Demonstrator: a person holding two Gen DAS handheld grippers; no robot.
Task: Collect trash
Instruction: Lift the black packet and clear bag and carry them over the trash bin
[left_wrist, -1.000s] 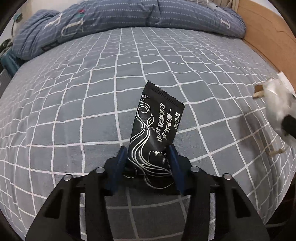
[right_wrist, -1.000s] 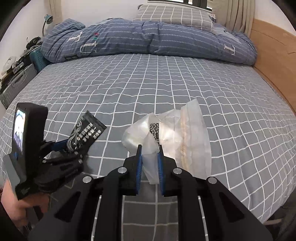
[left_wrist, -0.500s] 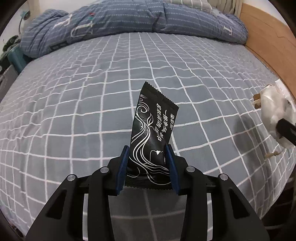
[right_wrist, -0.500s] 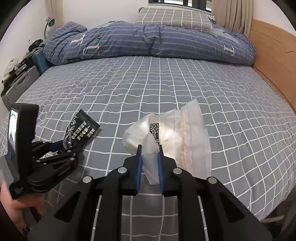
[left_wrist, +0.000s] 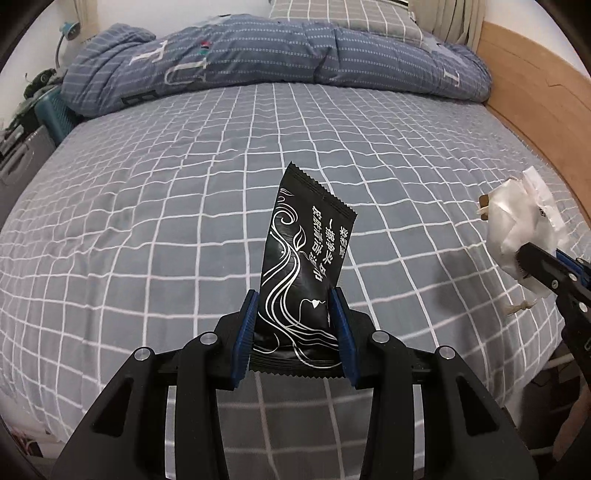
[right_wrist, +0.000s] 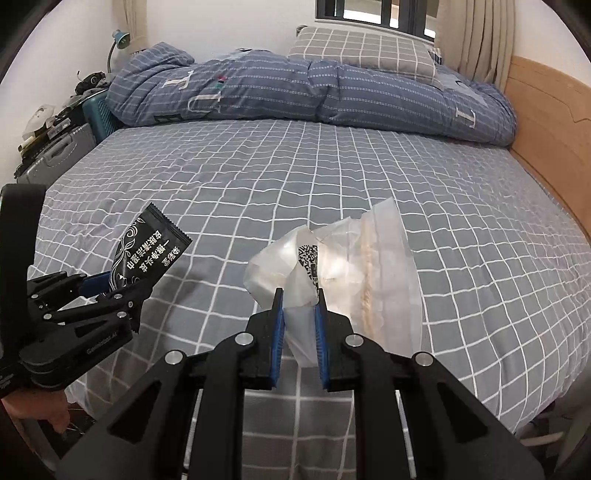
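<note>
My left gripper (left_wrist: 294, 295) is shut on a black wrapper (left_wrist: 306, 258) with white swirls and Chinese text, held upright above the grey checked bed (left_wrist: 147, 221). It also shows at the left of the right wrist view (right_wrist: 147, 254). My right gripper (right_wrist: 299, 295) is shut on a crumpled clear plastic bag (right_wrist: 343, 266) with a QR label, held above the bed. That bag also shows at the right edge of the left wrist view (left_wrist: 517, 218).
A folded blue striped duvet (right_wrist: 314, 88) and a checked pillow (right_wrist: 362, 48) lie at the head of the bed. A wooden bed frame (right_wrist: 546, 122) runs along the right. A suitcase (right_wrist: 55, 155) and clutter stand at the left side.
Both grippers have risen and drawn back from the bed with their trash still held. The black wrapper has been lifted off the sheet and more of the room shows.
</note>
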